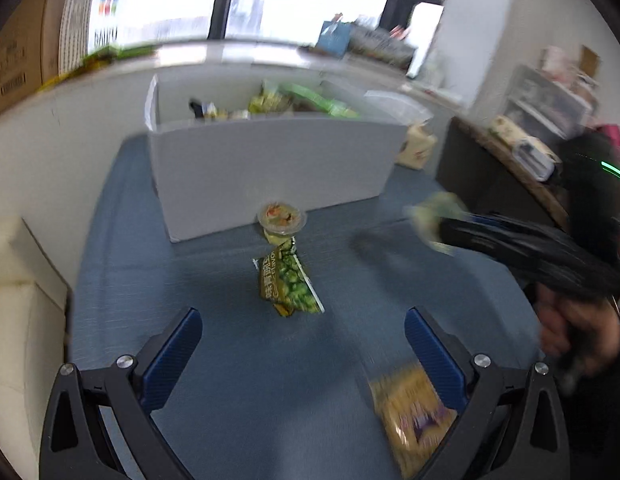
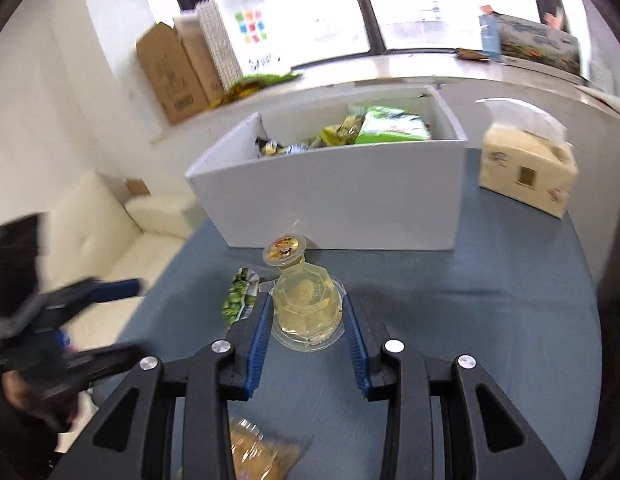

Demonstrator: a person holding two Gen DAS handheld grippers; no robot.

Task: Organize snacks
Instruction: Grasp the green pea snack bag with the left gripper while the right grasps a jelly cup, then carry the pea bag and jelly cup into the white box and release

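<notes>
My right gripper (image 2: 305,312) is shut on a clear yellow jelly cup (image 2: 307,308), held above the blue table; it shows blurred at the right in the left wrist view (image 1: 434,220). A second jelly cup (image 1: 281,219) stands before the white box (image 1: 269,168), also in the right wrist view (image 2: 283,249). A green pea packet (image 1: 287,284) lies just in front of it and shows in the right wrist view (image 2: 239,296). My left gripper (image 1: 301,332) is open and empty, above the table short of the packet. A yellow snack bag (image 1: 414,412) lies under its right finger.
The white box holds several green and yellow snack packets (image 2: 386,126). A beige tissue box (image 2: 526,172) stands right of it. A white sofa (image 2: 109,224) lies left of the table. Cardboard boxes (image 2: 169,68) stand on the window sill.
</notes>
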